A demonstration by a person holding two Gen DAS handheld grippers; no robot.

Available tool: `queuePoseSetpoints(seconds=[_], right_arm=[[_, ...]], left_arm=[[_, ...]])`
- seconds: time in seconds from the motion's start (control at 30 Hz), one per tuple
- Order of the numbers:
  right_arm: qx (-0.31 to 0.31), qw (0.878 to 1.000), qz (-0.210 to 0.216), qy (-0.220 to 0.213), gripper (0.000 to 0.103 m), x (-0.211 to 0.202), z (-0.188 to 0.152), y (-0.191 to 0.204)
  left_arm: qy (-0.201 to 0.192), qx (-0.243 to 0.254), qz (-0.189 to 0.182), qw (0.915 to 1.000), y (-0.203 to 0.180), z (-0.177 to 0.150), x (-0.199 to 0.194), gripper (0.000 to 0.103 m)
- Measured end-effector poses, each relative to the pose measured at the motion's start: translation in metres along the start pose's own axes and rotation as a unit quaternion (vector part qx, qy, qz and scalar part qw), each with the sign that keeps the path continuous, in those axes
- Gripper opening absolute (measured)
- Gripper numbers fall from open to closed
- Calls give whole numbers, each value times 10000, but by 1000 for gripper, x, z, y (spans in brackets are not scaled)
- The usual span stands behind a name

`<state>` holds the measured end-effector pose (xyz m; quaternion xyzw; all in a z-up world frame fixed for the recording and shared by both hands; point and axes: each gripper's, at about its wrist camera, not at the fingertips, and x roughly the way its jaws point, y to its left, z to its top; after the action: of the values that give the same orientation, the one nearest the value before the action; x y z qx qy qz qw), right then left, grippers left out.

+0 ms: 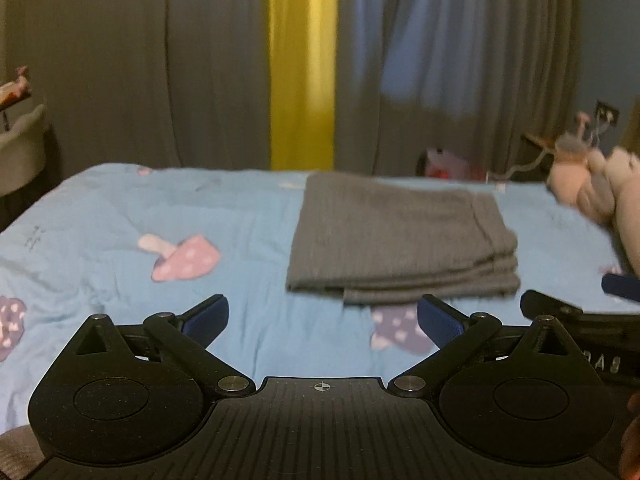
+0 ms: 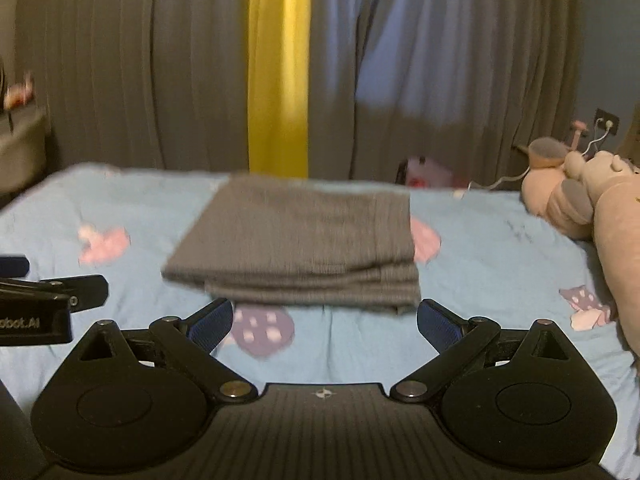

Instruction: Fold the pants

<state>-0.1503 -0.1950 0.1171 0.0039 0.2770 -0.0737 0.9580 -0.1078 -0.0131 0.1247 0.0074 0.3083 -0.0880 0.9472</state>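
Grey pants [image 1: 400, 240] lie folded into a thick rectangular stack on the light blue bedspread [image 1: 120, 208]; they also show in the right wrist view [image 2: 304, 240]. My left gripper [image 1: 322, 320] is open and empty, just in front of the stack's near edge and to its left. My right gripper [image 2: 325, 320] is open and empty, right in front of the stack's near edge. The right gripper shows at the right edge of the left wrist view [image 1: 580, 312]. The left gripper shows at the left edge of the right wrist view [image 2: 52, 296].
The bedspread [image 2: 500, 248] has pink and purple mushroom prints [image 1: 184, 258]. Plush toys [image 2: 580, 196] lie at the bed's right side. Grey curtains with a yellow strip [image 1: 302, 64] hang behind the bed. A pale chair [image 1: 22, 148] stands at the far left.
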Motion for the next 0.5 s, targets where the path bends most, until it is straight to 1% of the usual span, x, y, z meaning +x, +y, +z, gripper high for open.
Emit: queuePoseSetpoints(seconds=[0.07,0.17,0.27,0.33,0.43,0.5], right_arm=[[19,9999,103,-91,99,1,2,0],[191,9996,183,16,99,16,3,-2],[422,9985,336,59,99,29,1,-6],[425,9989,206,17,99,40,-1,-8],[220,9997,-123,73,99,54,3,-8],[272,9995,-163,77,99,64,6,-12]], left_arm=[[-1,71,7,10000,-5,5,5,103],[138,189,109,9997,-9,8,20,103],[269,139,178,9994,-8,12,35,103],[284,160,216,9992,-8,15,46,103],[328,226,362,9986,-10,18,65,103],[387,218,483,9978,-12,22,79,103]])
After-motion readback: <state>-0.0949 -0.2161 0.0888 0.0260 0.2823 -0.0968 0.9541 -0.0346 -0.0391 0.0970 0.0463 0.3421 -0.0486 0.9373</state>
